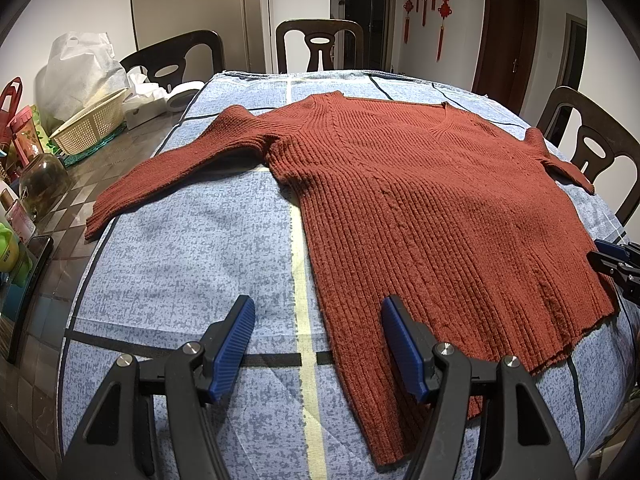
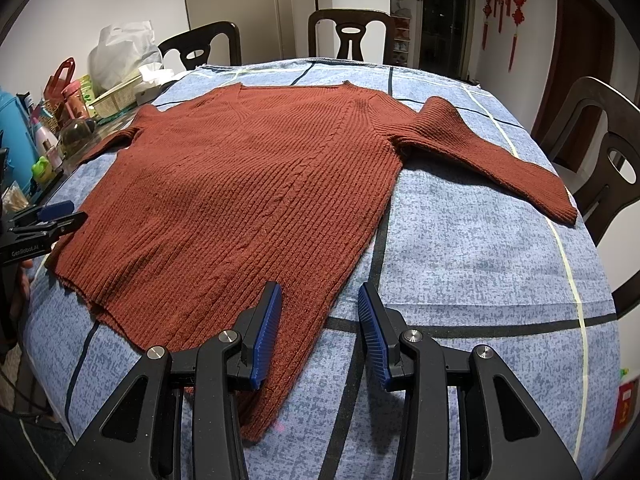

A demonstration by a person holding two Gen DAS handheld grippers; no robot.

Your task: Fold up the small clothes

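Observation:
A rust-red ribbed V-neck sweater (image 1: 420,208) lies flat on the blue cloth, both sleeves spread outward; it also shows in the right wrist view (image 2: 248,184). My left gripper (image 1: 318,320) is open, hovering over the sweater's near left hem corner, empty. My right gripper (image 2: 320,312) is open over the near right hem corner, empty. The right gripper also shows at the right edge of the left wrist view (image 1: 616,268). The left gripper shows at the left edge of the right wrist view (image 2: 48,220).
A blue patterned cloth (image 1: 180,264) covers the table. Clutter sits along the left side: a plastic basket (image 1: 90,126), a glass jar (image 1: 42,180), bottles, a white bag (image 1: 80,72), a phone (image 1: 30,288). Dark wooden chairs (image 1: 320,44) surround the table.

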